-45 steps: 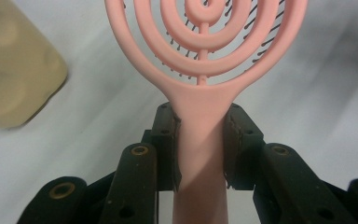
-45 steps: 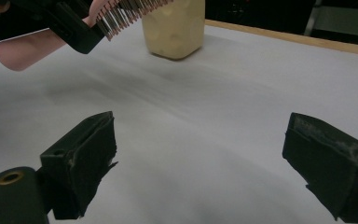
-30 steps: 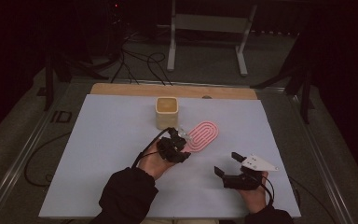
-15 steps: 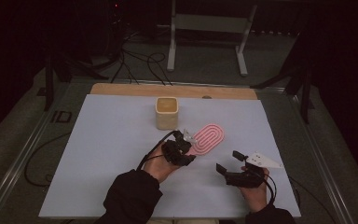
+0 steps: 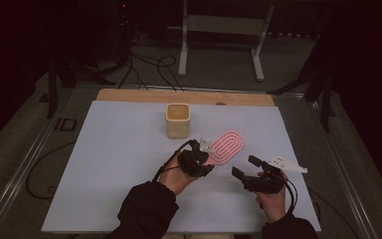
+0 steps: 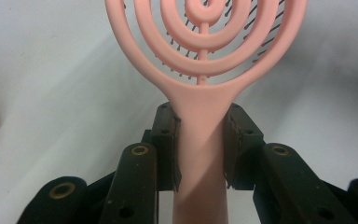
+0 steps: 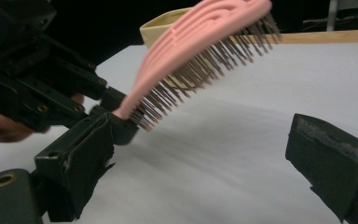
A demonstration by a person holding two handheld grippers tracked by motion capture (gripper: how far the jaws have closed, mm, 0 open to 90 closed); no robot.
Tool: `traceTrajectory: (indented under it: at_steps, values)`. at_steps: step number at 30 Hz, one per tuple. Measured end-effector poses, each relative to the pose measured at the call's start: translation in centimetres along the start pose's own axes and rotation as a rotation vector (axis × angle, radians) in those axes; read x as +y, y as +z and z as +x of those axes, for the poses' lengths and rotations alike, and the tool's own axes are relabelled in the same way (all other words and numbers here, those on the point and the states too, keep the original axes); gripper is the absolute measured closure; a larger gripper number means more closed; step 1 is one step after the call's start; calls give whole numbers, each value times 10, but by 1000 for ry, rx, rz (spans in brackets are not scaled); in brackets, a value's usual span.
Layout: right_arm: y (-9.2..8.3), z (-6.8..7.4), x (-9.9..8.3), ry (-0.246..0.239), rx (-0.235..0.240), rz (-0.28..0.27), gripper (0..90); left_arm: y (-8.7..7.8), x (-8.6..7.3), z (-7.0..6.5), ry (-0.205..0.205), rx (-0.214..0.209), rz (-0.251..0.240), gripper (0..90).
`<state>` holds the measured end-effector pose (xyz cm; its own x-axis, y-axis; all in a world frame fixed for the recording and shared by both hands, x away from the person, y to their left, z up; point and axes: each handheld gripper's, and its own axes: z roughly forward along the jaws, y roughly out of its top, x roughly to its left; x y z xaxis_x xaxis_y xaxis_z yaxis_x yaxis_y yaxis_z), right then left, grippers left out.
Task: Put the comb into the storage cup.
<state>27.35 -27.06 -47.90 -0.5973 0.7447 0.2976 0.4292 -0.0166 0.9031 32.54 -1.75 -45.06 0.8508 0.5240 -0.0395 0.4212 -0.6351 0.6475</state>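
Right now the left gripper (image 6: 200,149) is clamping the handle of the pink hairbrush (image 5: 226,147), holding it lifted over the white table (image 5: 104,164), right of the beige cup (image 5: 178,120). The right gripper (image 5: 243,167) is waiting nearby with jaws spread wide, holding nothing. The pads are pinching a smooth, tapering handle near its end — the head could be drooping or twisting, or sliding free if swung quickly. Carried left, the bristles might be knocking the cup over. No brand or writing is readable.
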Motion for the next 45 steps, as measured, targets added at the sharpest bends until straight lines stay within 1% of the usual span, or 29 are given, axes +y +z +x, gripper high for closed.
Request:
traceTrajectory:
  at_steps: [1, 5, 6, 7, 8, 11, 13, 14, 15, 16, 18, 19, 21, 22, 24, 25, 26, 27, 30, 31, 32, 33, 34, 36, 37, 38, 40, 43, 45]
  values:
    - [1, 0, 2, 3, 7, 1, 73, 1, 0, -1, -4, 0, -4, 699]
    - [5, 0, 7, 11, 7, 4, 73, 3, 1, -3, -8, 1, -21, 699]
    - [7, -1, 10, 15, 7, 1, 73, 3, 2, -4, 2, 7, -25, 699]
    - [7, -1, 10, 15, 7, 1, 73, 3, 2, -4, 2, 7, -25, 699]
    - [10, -2, 14, 30, 13, 2, 73, 2, 2, -6, 4, 15, -37, 699]
    - [15, -2, 20, 43, 22, 3, 73, 1, 3, -8, 13, 28, -57, 699]
    - [18, -1, 23, 46, 28, 2, 73, 1, 3, -8, 10, 29, -68, 699]
    - [19, -1, 24, 45, 27, 3, 74, 1, 3, -10, 13, 31, -84, 699]
    - [19, -1, 24, 45, 27, 3, 74, 1, 3, -10, 13, 31, -84, 699]
    - [22, 2, 28, 40, 26, 0, 74, -1, 4, -11, 15, 37, -105, 699]
    - [25, 4, 31, 50, 30, 0, 75, -2, 4, -12, 17, 39, -123, 698]
    - [25, 4, 31, 50, 30, 0, 75, -2, 4, -12, 17, 39, -123, 698]
    - [28, 5, 36, 75, 40, -13, 81, -4, 5, -15, 27, 42, -147, 699]
    - [29, 4, 37, 76, 37, -16, 84, -4, 5, -16, 32, 39, -154, 698]
    - [31, 5, 40, 97, 27, -27, 98, -5, 5, -17, 35, 46, -162, 698]
    - [31, 5, 40, 97, 27, -27, 98, -5, 5, -17, 35, 46, -162, 698]
    - [32, 6, 43, 112, 32, -33, 137, -5, 5, -17, 35, 44, -175, 698]
    - [33, 7, 45, 116, 26, -34, 161, -6, 5, -17, 39, 50, -179, 698]
    - [36, 10, 48, 112, 12, -23, 270, -8, 4, -16, 35, 57, -196, 698]
    - [36, 10, 48, 112, 12, -23, 270, -8, 4, -16, 35, 57, -196, 698]
    - [38, 11, 51, 119, 17, -18, 360, -9, 4, -17, 35, 58, -209, 698]
    - [38, 12, 52, 120, 17, -17, 421, -9, 4, -17, 41, 57, -209, 698]
    - [38, 13, 53, 125, 25, -18, 472, -9, 3, -17, 43, 57, -208, 697]
    - [39, 14, 56, 130, 39, -11, 526, -8, 2, -16, 40, 52, -210, 696]
    - [39, 14, 56, 130, 39, -11, 526, -8, 2, -16, 40, 52, -210, 696]
    - [41, 16, 57, 133, 57, -5, 567, -7, 1, -15, 39, 56, -209, 697]
    - [42, 21, 59, 126, 73, 4, 597, -7, 0, -14, 32, 56, -208, 697]
    - [44, 24, 61, 120, 85, 9, 615, -7, -1, -14, 28, 53, -211, 697]
    - [45, 27, 63, 119, 108, 12, 626, -9, -3, -12, 25, 50, -213, 697]
